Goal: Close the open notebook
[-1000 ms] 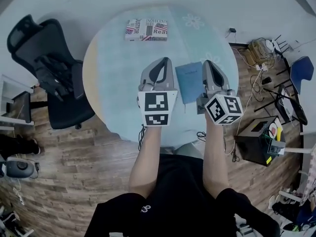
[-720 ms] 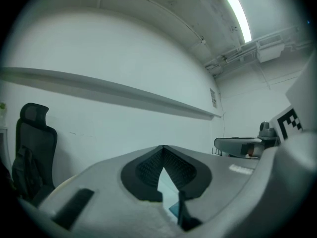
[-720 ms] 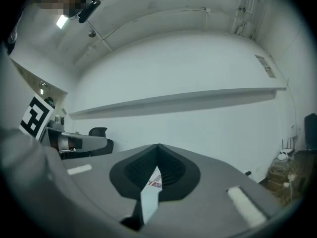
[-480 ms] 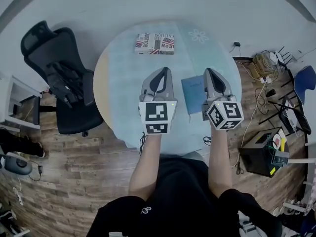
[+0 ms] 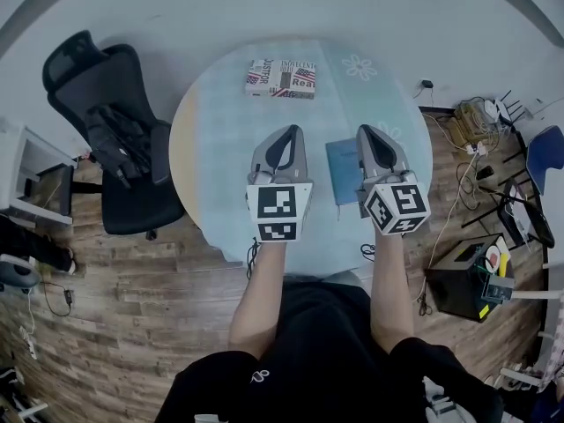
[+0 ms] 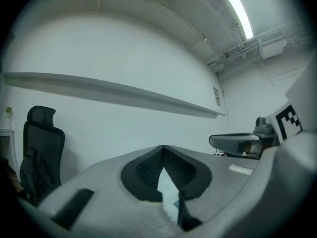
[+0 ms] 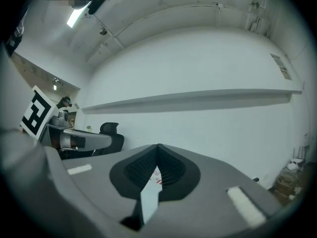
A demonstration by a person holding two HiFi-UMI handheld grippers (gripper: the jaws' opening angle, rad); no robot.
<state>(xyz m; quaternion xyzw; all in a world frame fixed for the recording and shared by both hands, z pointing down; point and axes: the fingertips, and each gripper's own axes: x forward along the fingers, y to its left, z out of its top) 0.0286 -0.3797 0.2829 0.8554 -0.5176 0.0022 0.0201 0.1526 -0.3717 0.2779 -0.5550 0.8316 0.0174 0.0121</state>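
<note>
Lying flat on the round table (image 5: 220,139), the blue notebook (image 5: 342,170) shows only its cover, in the space between the two hand-held grippers. Its right edge passes under the right gripper (image 5: 366,132), while the left gripper (image 5: 288,131) stands just beside it, apart. Both grippers point level across the table, each with jaw tips pressed together and nothing between them. A printed book (image 5: 280,77) lies at the table's far side.

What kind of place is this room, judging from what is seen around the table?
Probably an office or a lab workroom: a black office chair beside a round table, with loose cables and a black equipment box on the wood floor.
</note>
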